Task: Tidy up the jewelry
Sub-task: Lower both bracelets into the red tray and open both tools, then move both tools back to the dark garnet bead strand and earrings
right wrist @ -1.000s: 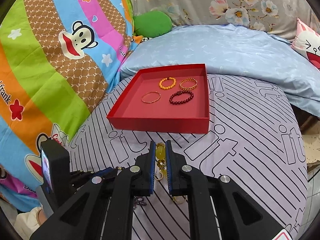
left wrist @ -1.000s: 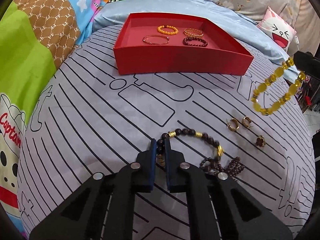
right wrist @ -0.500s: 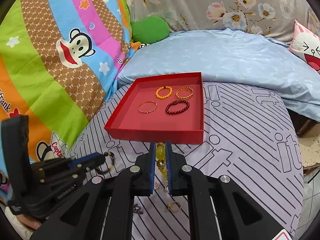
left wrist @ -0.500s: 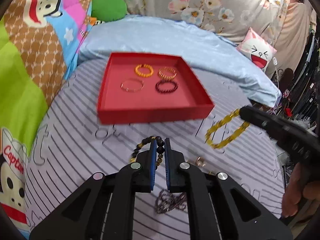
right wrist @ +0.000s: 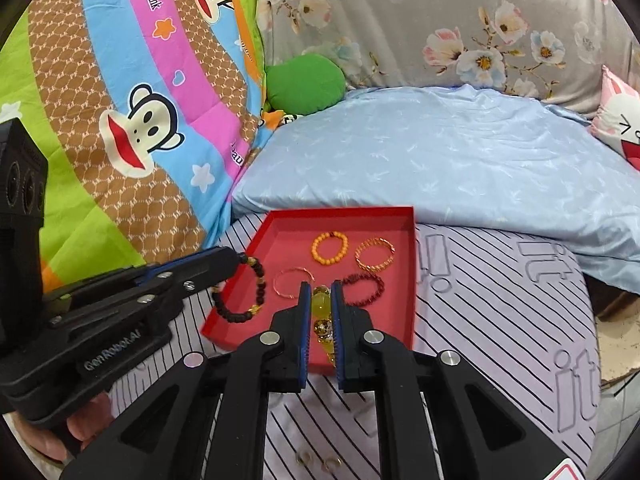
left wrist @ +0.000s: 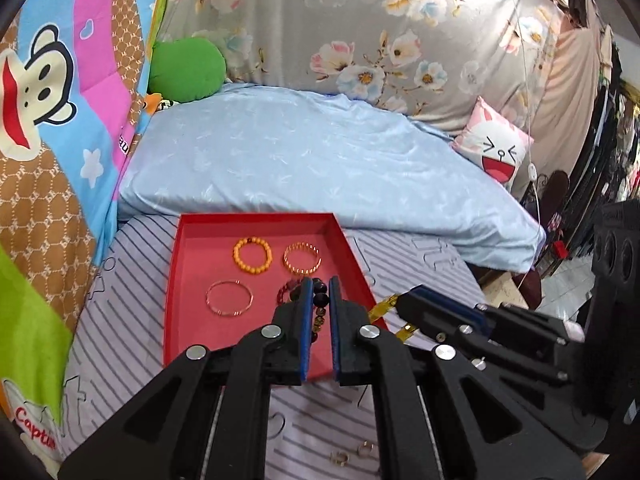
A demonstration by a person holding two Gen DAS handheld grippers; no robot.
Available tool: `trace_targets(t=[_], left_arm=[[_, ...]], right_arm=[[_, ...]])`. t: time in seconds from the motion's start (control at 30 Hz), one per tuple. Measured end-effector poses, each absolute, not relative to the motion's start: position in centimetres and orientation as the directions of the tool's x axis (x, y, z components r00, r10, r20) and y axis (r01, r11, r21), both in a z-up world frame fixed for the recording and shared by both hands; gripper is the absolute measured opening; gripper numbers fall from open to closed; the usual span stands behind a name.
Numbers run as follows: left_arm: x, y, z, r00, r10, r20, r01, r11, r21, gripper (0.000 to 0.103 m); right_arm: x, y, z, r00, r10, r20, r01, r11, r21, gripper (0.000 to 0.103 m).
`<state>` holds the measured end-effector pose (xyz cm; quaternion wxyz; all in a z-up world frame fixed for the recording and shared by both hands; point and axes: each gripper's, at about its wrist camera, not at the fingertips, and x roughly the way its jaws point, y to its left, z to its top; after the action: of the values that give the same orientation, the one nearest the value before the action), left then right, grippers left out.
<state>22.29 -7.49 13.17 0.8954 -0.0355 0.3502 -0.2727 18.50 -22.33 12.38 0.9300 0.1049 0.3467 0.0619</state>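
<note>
A red tray [left wrist: 176, 280] [right wrist: 408, 280] lies on the striped bedspread. In it are an orange bead bracelet [left wrist: 253, 255], a gold bracelet [left wrist: 302, 258], a thin pink-gold bangle [left wrist: 229, 298] and a dark red bead bracelet [right wrist: 366, 288]. My left gripper [left wrist: 318, 286] is shut on a dark bead bracelet [right wrist: 248, 292] that hangs over the tray's left front part. My right gripper [right wrist: 320, 290] is shut on a yellow bead bracelet [right wrist: 322, 308] and holds it above the tray's front; in the left wrist view only a yellow bit [left wrist: 384, 304] shows.
Small gold rings [left wrist: 352, 452] [right wrist: 316, 460] lie on the bedspread in front of the tray. A light blue duvet [left wrist: 300, 160] lies behind the tray. A cartoon quilt [right wrist: 120, 100] rises at the left. A pink cushion [left wrist: 496, 148] sits at the back right.
Both grippers have lifted their bracelets off the bedspread and moved forward over the red tray. The left one has come in from the tray's left, the right one over its front edge.
</note>
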Motion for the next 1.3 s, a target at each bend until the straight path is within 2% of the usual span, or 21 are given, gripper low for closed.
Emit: trace_targets(t=[0.17,0.3,0.47,0.73,0.8,0.83,0.87,0.9,0.93,1.0,1.3], left_arm=[[25.3,-6.8,10.7,0.571,-0.531,-0.626,0.431,0.843,-0.322,0.007],[27.2,-5.8,6.1,0.511,-0.525,-0.681,0.391,0.847,-0.36,0.008],[27.7,-4.4,1.0,0.488,-0.423,-0.763,0.32,0.9,-0.294,0.008],[27.9,-4.6,-0.3,0.536,-0.289,-0.793,0.282,0.947,-0.154,0.008],[28.1,-5.2,-0.1,0.564,-0.24,-0.79,0.27,0.958,-0.098,0.008],[28.2,-5.4,0.1,0.589,-0.207,-0.781,0.265,0.963,-0.056,0.012],[28.1,-5.7,0.5,0.609,-0.177,-0.773,0.255,0.967,-0.02,0.029],[27.9,-5.8,0.9,0.641,-0.134,-0.755,0.235,0.972,0.027,0.039],[27.9,-5.7,1.3,0.66,-0.118,-0.742,0.222,0.974,0.043,0.057],[27.4,-5.4,2.0,0.683,-0.123,-0.72,0.215,0.976,0.037,0.059],[25.1,-4.6,2.4,0.658,-0.142,-0.739,0.215,0.977,0.004,0.059]], right_arm=[[21.5,-21.9,10.3,0.728,0.24,-0.642,-0.046,0.952,0.304,0.01],[23.5,-21.9,5.8,0.659,0.222,-0.718,-0.003,0.956,0.293,0.01],[23.4,-22.3,2.4,0.609,0.134,-0.782,0.05,0.977,0.206,0.01],[23.7,-22.2,1.4,0.605,0.081,-0.792,0.061,0.987,0.148,0.01],[24.0,-22.0,1.6,0.621,0.064,-0.781,0.062,0.989,0.131,0.017],[24.1,-22.0,1.9,0.631,0.041,-0.775,0.072,0.991,0.111,0.029],[24.0,-22.1,2.2,0.643,0.026,-0.766,0.081,0.991,0.102,0.042],[23.8,-22.2,2.6,0.657,0.019,-0.754,0.088,0.991,0.101,0.046],[23.4,-22.3,3.1,0.671,0.013,-0.741,0.092,0.991,0.101,0.049],[22.9,-22.4,3.6,0.681,-0.001,-0.732,0.095,0.992,0.088,0.051],[19.5,-22.8,4.4,0.681,0.023,-0.732,0.093,0.989,0.118,0.052]])
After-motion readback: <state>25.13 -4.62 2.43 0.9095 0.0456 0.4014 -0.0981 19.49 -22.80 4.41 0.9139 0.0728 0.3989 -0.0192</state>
